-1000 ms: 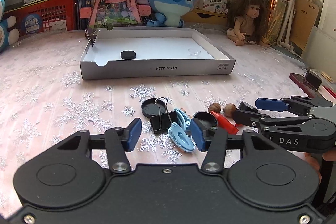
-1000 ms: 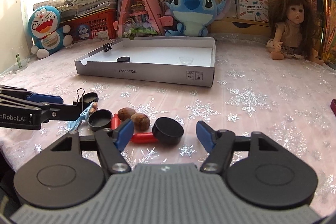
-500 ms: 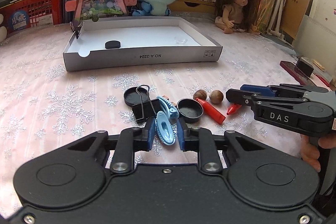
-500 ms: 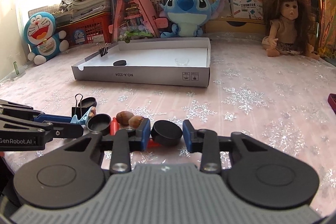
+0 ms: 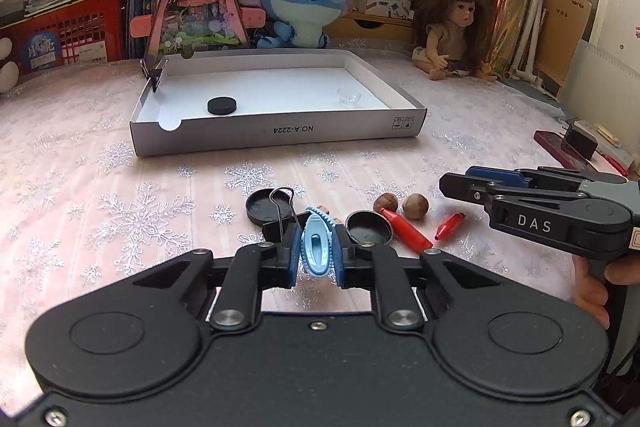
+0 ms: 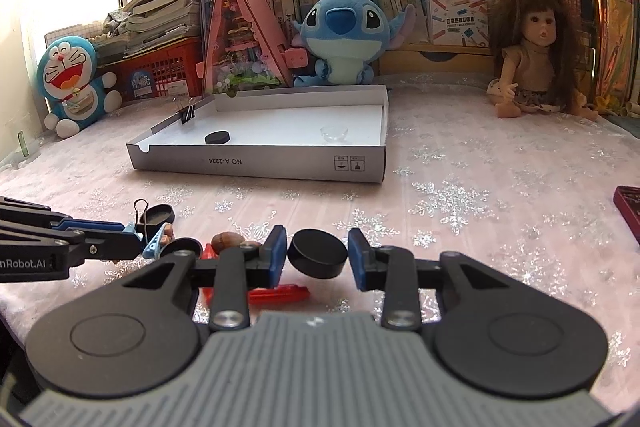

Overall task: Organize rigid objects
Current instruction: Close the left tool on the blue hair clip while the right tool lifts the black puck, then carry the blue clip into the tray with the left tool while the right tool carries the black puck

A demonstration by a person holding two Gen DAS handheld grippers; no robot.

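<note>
My left gripper (image 5: 316, 255) is shut on a light blue hair clip (image 5: 316, 247), which stands on edge between the blue pads. My right gripper (image 6: 318, 257) is shut on a black disc (image 6: 318, 253), held just above a red crayon (image 6: 280, 293). Loose on the snowflake cloth lie a black binder clip (image 5: 280, 229), two black lids (image 5: 262, 205) (image 5: 368, 227), two nuts (image 5: 386, 203) (image 5: 415, 205) and two red crayons (image 5: 406, 233) (image 5: 450, 227). Beyond them a white cardboard tray (image 5: 276, 135) holds another black disc (image 5: 221, 105) and a small clear dish (image 5: 349, 95).
A binder clip (image 6: 186, 113) sits on the tray's far left corner. Plush toys, a doll (image 6: 532, 67), a pink triangular model house (image 6: 240, 43) and books line the back. A dark red case (image 5: 560, 147) lies at the right edge. A hand (image 5: 592, 287) holds the right tool.
Both grippers closed from open: the left onto the blue hair clip, the right onto the black disc. Neither hand has shifted much.
</note>
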